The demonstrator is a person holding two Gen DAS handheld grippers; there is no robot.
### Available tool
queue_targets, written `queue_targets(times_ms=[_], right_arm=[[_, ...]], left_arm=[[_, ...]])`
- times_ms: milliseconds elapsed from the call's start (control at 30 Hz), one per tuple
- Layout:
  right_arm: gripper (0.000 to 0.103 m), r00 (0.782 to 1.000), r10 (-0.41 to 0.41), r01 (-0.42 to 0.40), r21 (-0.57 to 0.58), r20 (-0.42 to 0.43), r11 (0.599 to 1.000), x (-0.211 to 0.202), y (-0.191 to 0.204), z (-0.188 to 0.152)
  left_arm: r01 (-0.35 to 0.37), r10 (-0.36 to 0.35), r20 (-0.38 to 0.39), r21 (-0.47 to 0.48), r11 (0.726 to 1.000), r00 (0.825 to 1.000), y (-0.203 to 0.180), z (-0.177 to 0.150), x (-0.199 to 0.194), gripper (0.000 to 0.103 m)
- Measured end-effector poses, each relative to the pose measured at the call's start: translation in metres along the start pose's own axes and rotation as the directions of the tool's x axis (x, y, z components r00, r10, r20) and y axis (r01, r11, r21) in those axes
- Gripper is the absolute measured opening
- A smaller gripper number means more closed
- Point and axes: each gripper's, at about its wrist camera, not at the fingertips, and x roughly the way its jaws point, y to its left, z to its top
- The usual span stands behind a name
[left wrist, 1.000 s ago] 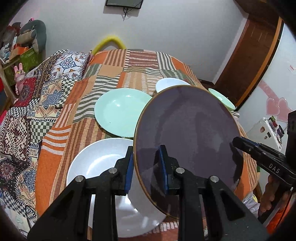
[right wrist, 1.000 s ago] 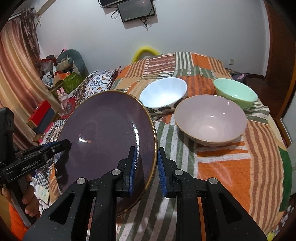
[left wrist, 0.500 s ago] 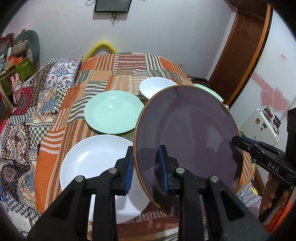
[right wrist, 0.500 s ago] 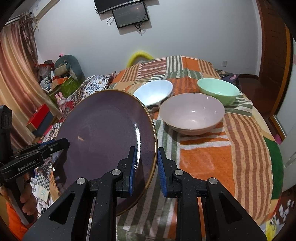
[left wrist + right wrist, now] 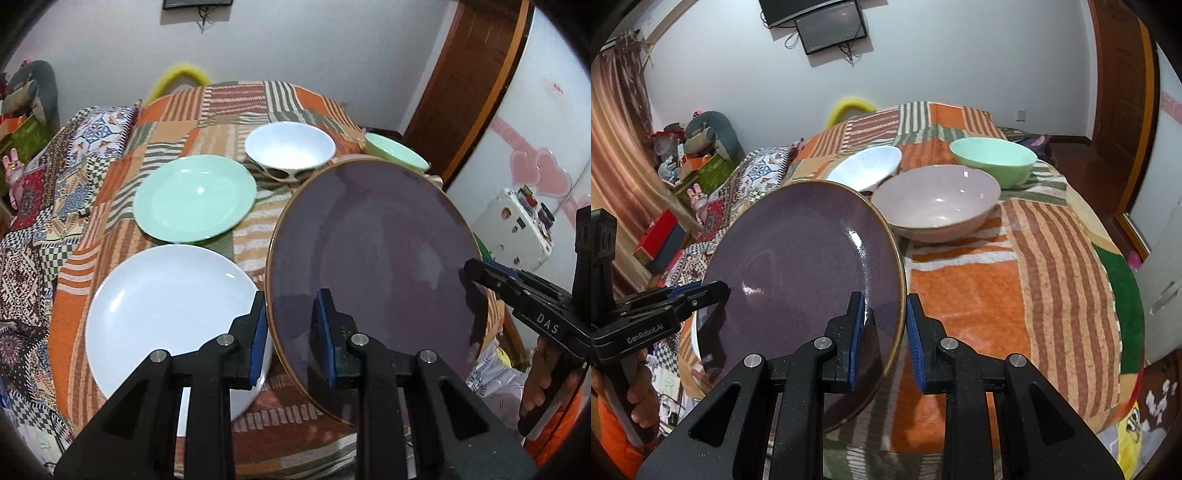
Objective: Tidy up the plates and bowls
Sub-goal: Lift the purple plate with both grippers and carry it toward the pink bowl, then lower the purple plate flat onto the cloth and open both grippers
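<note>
The purple plate point(image 5: 373, 273) is held clear of the table point(image 5: 1015, 280), tilted, with its face toward both cameras and a thin gold-coloured rim around it. The left hand-held gripper point(image 5: 293, 332) has closed its blue pads on the plate's lower left edge — one pad behind the rim, one on the face. The right hand-held gripper point(image 5: 884, 332) grips the opposite edge in the same manner, the rim passing between its nearly closed pads; from the left wrist view this gripper point(image 5: 476, 271) shows at the plate's right side, with a hand point(image 5: 543, 384) on its handle. From the right wrist view the left gripper point(image 5: 713, 291) shows at the plate's left side, likewise held by a hand point(image 5: 639, 391). Under and left of the raised plate a white plate point(image 5: 166, 317) lies flat on the patchwork cloth point(image 5: 122, 173) that covers the table. A green plate point(image 5: 194, 197) lies just beyond it, close but apart. Further back stand a white bowl point(image 5: 290, 149) and a green bowl point(image 5: 993, 160), upright. A pink bowl point(image 5: 938, 201) stands nearer, just beside both — its contact with them cannot be determined. A screen point(image 5: 831, 29) hangs on the far wall.
</note>
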Motion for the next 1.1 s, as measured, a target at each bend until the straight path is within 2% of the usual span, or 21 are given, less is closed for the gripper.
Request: queue_targets(times_ms=[467,833,1100], right_arm=[[0.022,0.998,-0.029,0.032,0.045,-0.055,0.998,0.003,-0.024,-0.019],[0.022,0.995,-0.026,0.034,0.080,-0.099,0.996,0.016,-0.036,-0.027],[0.022,0.992,-0.027,0.040,0.101,-0.119,0.994,0.025,-0.045,-0.028]], left_arm=[[0.028,-0.026,-0.093,0.018,0.999,0.995,-0.015,-0.006,0.033,0.024],[0.036,-0.038,-0.188,-0.011,0.999,0.981,-0.015,-0.006,0.064,0.024],[0.030,-0.032,-0.215,-0.011,0.999,0.976,-0.019,-0.001,0.080,0.024]])
